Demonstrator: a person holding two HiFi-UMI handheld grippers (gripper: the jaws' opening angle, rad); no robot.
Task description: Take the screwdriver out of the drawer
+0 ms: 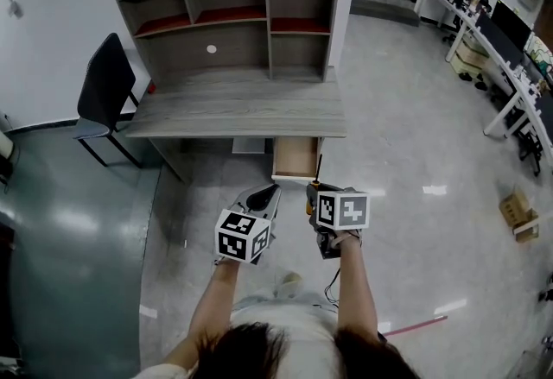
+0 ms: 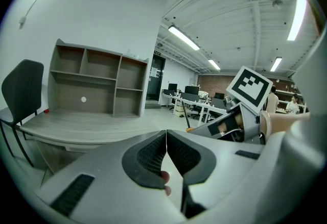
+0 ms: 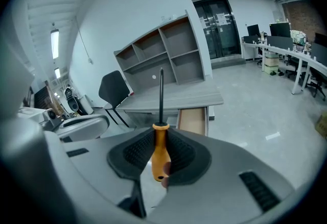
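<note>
My right gripper [image 3: 159, 152] is shut on the screwdriver [image 3: 160, 146], clamping its orange handle with the black shaft pointing up and forward. In the head view that gripper [image 1: 314, 193] hangs over the floor in front of the open wooden drawer [image 1: 295, 158], and only a bit of the orange handle shows. The drawer [image 3: 192, 121] stands pulled out under the desk's right end, and nothing shows inside it. My left gripper [image 2: 166, 145] is shut with nothing between its pads; it floats beside the right one [image 1: 272, 192], left of the drawer.
A grey desk [image 1: 238, 110] with a shelf hutch [image 1: 229, 15] stands against the white wall. A black chair [image 1: 104, 92] sits at its left. Office desks with monitors [image 1: 505, 58] line the far right. A cardboard box [image 1: 517, 213] lies on the glossy floor.
</note>
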